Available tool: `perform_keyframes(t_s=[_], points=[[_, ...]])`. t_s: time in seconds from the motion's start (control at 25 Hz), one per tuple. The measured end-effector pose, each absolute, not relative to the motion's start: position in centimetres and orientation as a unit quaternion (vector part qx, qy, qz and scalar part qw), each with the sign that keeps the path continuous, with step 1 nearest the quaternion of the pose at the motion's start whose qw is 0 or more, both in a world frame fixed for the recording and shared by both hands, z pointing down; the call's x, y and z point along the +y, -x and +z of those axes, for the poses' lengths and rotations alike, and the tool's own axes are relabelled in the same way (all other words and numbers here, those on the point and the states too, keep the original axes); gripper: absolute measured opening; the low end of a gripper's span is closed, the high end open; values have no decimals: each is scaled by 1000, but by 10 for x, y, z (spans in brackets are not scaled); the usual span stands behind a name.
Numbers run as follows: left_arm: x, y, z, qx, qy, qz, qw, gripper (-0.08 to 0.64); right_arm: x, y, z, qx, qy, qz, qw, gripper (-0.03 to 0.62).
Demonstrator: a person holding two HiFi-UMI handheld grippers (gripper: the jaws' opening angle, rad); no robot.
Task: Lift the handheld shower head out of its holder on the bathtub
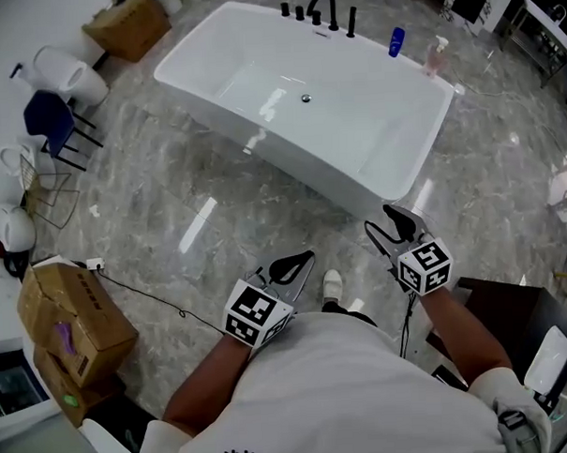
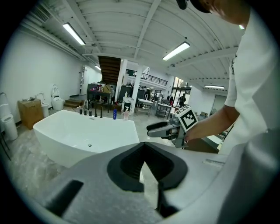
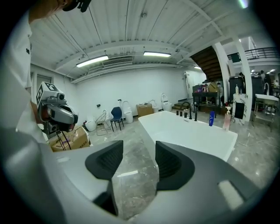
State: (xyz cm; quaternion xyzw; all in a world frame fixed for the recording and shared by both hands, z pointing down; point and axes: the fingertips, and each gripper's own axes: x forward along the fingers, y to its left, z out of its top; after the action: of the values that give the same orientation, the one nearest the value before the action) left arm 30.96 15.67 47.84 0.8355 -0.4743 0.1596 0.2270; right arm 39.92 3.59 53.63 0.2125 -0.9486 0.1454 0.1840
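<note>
On the far rim of the white bathtub (image 1: pixel 375 184), the black handheld shower head (image 1: pixel 351 22) stands upright in its holder, just beside the curved black faucet (image 1: pixel 322 7). A blue bottle (image 1: pixel 396 41) and a pink pump bottle (image 1: pixel 435 55) sit on the same rim, toward the corner. Both grippers hover over the grey marble floor (image 1: pixel 198 196) on the near side of the bathtub, well apart from the shower head. The left gripper (image 1: pixel 302 260) has its finger pads closed tip to tip and holds nothing. The right gripper (image 1: pixel 377 217) has its fingers spread wide, empty. 2 cardboard boxes (image 1: pixel 72 324) sit at the left.
</note>
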Motion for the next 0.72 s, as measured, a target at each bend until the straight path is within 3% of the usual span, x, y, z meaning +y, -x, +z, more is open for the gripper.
perform_keyframes(t_s=[0.36, 0.72], points=[[93, -233, 482, -481, -835, 151, 220, 8, -29, -326, 554, -947, -212, 143, 196, 233], [27, -104, 460, -444, -863, 146, 191, 6, -98, -213, 534, -934, -269, 130, 198, 227]])
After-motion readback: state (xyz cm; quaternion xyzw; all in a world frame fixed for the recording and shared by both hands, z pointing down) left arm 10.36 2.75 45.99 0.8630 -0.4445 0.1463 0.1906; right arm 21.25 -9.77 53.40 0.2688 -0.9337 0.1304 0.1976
